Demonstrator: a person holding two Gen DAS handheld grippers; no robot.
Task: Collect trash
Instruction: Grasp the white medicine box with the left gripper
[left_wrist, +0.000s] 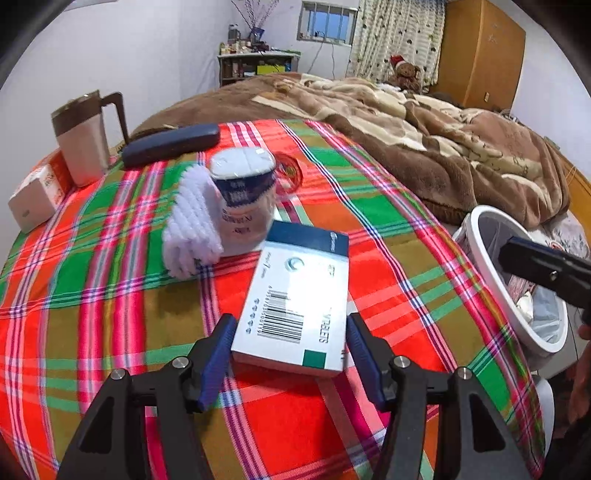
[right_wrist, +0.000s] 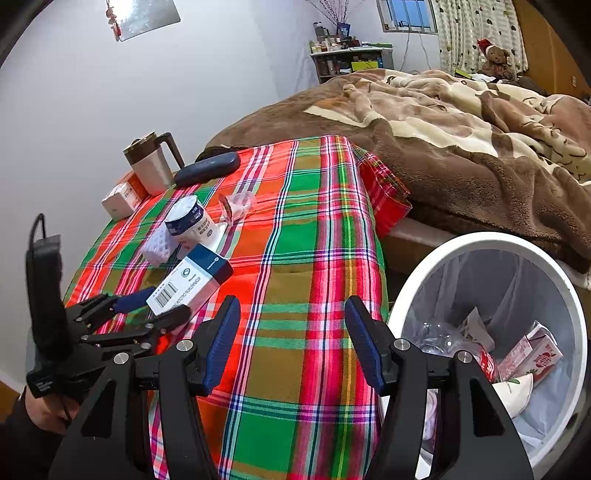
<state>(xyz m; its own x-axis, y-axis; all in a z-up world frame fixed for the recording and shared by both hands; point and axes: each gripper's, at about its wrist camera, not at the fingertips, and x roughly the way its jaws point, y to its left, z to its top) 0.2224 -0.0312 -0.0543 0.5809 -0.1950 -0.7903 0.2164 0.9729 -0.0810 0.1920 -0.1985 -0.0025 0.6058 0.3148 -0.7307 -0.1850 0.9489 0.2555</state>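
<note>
We find the left gripper straddling the near end of the tablet box, jaws parted, a narrow gap visible at each pad; no grip yet. The box lies flat on the plaid tabletop, just in front of the cup. The right gripper stands wide and empty, right of the box, beside the bin.
</note>
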